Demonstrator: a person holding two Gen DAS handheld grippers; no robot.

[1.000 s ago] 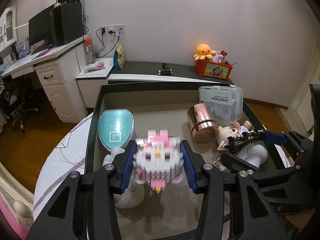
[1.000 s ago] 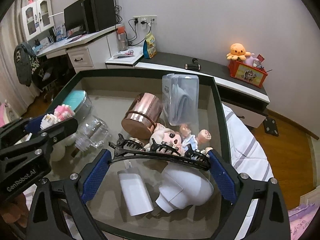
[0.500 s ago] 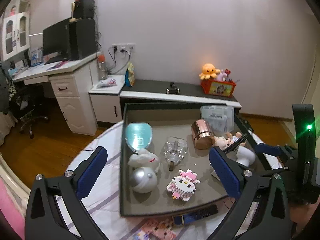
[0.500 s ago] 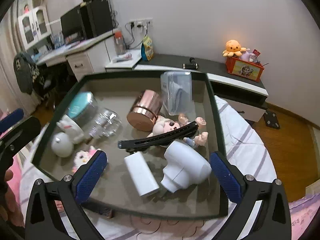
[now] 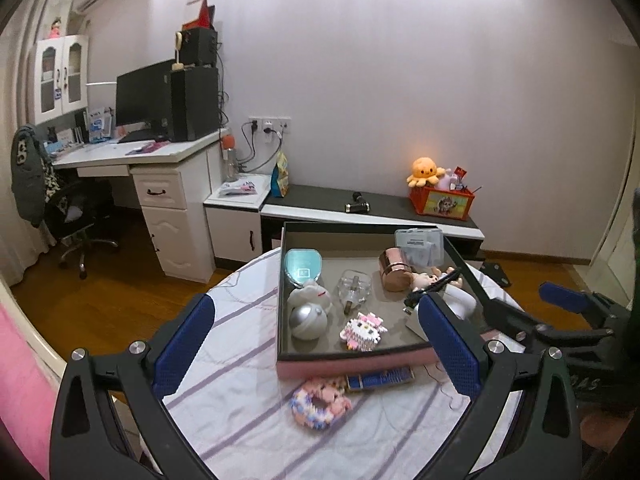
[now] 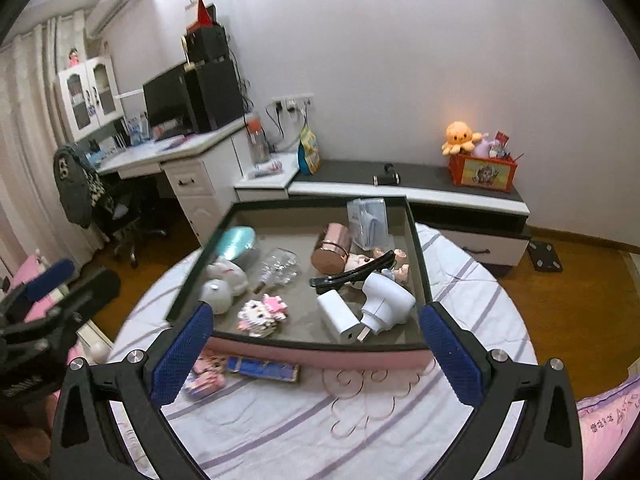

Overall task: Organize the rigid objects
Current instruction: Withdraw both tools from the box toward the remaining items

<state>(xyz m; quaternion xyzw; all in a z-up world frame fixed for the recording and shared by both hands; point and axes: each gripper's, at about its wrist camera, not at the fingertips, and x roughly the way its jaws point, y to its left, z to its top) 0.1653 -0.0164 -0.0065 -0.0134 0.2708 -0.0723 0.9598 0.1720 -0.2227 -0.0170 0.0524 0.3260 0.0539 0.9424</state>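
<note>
A dark tray (image 5: 352,364) with a pink front wall sits on the round, striped table. The pink block figure (image 5: 362,330) lies near its front, free of any grip. The black hair clip (image 6: 352,272) rests across the doll (image 5: 426,280) and the white hair dryer (image 6: 386,300). My left gripper (image 5: 316,316) hangs open above and in front of the tray with nothing between its blue pads. Held back the same way, my right gripper (image 6: 316,316) is open and empty too.
Also in the tray are a teal case (image 5: 302,266), a white rabbit toy (image 5: 310,296), a silver ball (image 5: 308,320), a glass bottle (image 5: 354,292), a copper cup (image 5: 396,270), a clear box (image 5: 420,246) and a white charger (image 6: 340,316). A pastel ring (image 5: 318,402) and a blue comb (image 5: 380,378) lie before the tray.
The left gripper let go of the block figure and the right let go of the hair clip. Both opened wide and drew back and up from the tray.
</note>
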